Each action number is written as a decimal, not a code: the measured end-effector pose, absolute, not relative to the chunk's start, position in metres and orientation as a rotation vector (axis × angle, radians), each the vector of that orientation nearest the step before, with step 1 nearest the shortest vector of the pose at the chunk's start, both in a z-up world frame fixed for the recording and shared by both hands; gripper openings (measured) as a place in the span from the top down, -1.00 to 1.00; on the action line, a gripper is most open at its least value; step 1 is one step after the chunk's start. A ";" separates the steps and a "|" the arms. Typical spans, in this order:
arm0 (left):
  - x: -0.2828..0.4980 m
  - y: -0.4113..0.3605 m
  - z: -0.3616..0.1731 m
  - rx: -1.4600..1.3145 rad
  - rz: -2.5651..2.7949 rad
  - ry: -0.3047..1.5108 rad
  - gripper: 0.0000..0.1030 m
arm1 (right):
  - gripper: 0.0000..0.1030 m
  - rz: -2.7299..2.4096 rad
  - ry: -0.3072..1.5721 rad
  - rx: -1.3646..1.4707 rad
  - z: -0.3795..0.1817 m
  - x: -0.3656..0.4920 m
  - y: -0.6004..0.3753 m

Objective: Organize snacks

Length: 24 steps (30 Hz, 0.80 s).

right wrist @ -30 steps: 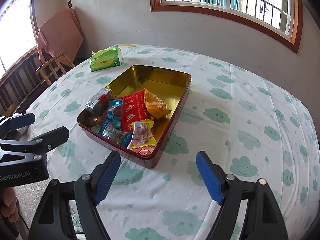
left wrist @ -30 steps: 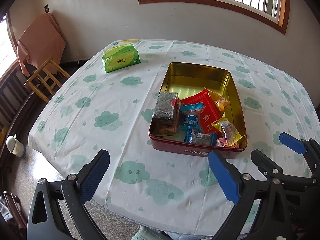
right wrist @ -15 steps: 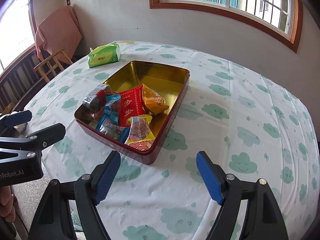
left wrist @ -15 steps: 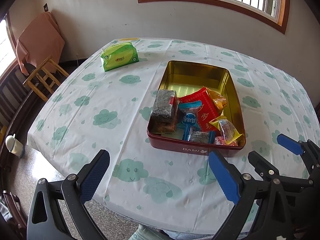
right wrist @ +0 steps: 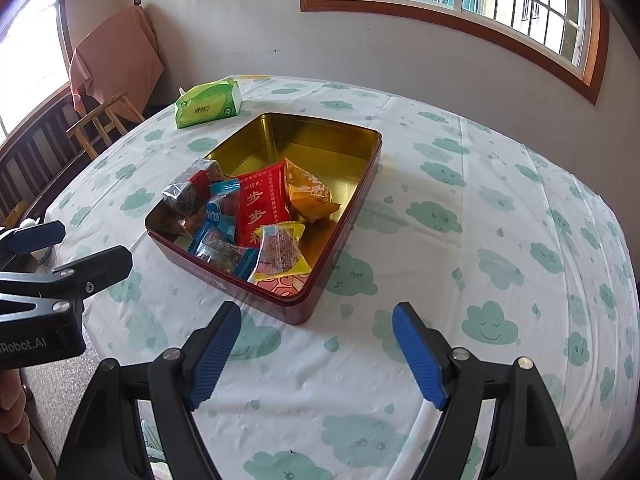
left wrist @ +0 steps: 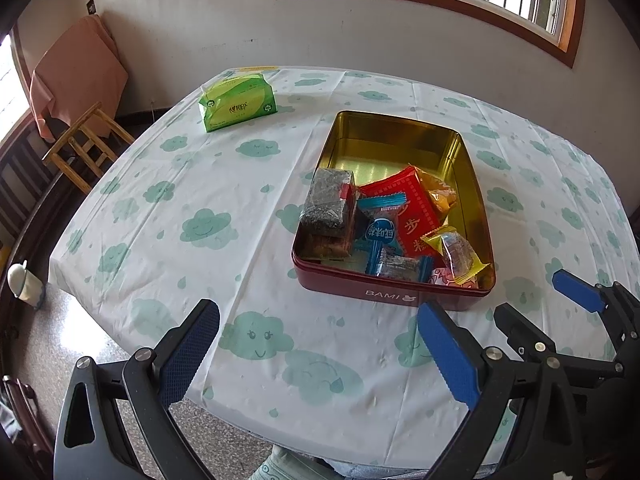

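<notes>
Right now the tabletop (left wrist: 208, 200) carries the red tin (left wrist: 384, 290), lying ahead of both my grippers with its long axis running away from me. Snacks (right wrist: 260, 216) crowd the tin's near end; its far end is bare. My left gripper (left wrist: 316, 344) and right gripper (right wrist: 316, 344) both hover short of the tin, fingers apart and empty. The right probably sits nearer its near corner.

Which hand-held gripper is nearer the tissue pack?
Left. The left hand-held gripper hangs over the table's near edge, on the tissue pack's side of the tin. The right hand-held gripper is beyond the tin's other corner.
</notes>
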State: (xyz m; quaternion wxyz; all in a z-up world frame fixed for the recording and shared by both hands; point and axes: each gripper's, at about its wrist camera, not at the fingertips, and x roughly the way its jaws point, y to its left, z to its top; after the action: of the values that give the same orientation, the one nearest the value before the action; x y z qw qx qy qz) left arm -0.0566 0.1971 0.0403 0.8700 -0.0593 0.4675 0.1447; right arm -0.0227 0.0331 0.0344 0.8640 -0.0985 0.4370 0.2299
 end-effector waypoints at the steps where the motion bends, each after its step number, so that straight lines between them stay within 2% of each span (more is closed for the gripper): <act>1: -0.056 0.197 0.040 -0.124 0.301 0.979 -0.91 | -0.56 0.482 0.917 -0.207 0.034 -0.022 0.033; 24: -0.056 0.199 0.035 -0.134 0.293 0.985 -0.92 | -0.56 0.477 0.923 -0.209 0.030 -0.022 0.034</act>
State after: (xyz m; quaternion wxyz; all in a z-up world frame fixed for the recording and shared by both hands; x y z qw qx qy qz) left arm -0.0565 0.1989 0.0345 0.8686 -0.0641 0.4709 0.1401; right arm -0.0216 0.0344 0.0299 0.8628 -0.0996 0.4403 0.2275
